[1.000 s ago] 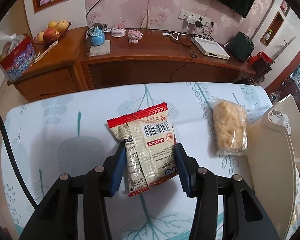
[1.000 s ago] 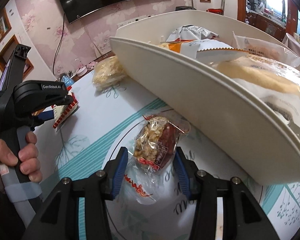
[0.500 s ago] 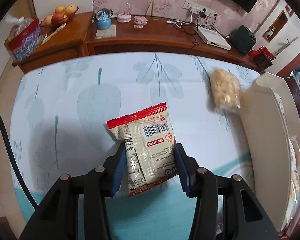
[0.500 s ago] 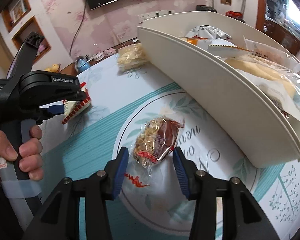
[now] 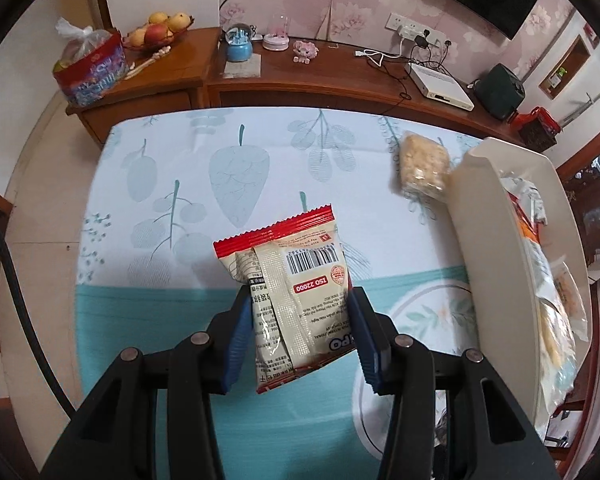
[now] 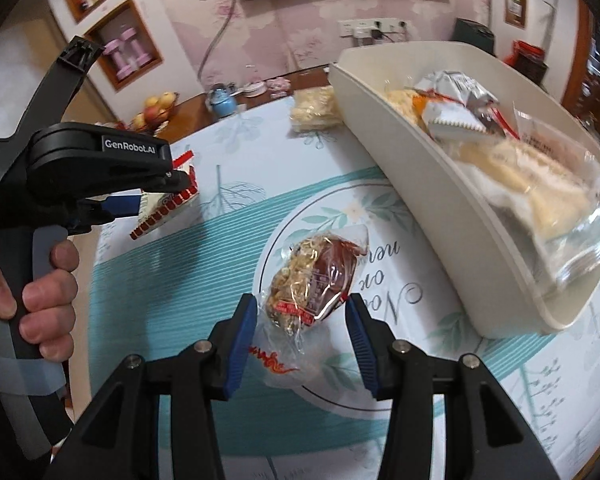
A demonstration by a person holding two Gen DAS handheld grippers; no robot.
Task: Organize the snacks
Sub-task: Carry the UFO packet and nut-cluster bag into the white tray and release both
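My left gripper (image 5: 298,326) is shut on a cream snack packet with red ends (image 5: 290,292) and holds it above the table; it also shows in the right wrist view (image 6: 168,204). My right gripper (image 6: 302,332) is shut on a clear packet of nut and red-brown snack (image 6: 312,280), lifted over the table. The cream oval snack bin (image 6: 432,184) stands to the right with several packets inside; it also shows in the left wrist view (image 5: 496,248). A pale rice-crisp packet (image 5: 422,166) lies on the table against the bin's far end.
The table carries a leaf-print cloth (image 5: 228,176) with a teal band. Behind it stands a wooden sideboard (image 5: 324,76) with a fruit bowl (image 5: 156,32), a blue pot and cables. A hand grips the left gripper's handle (image 6: 32,280).
Both grippers have risen and pulled back with their packets; the table and bin look farther below. The right view now sees into the bin from above.
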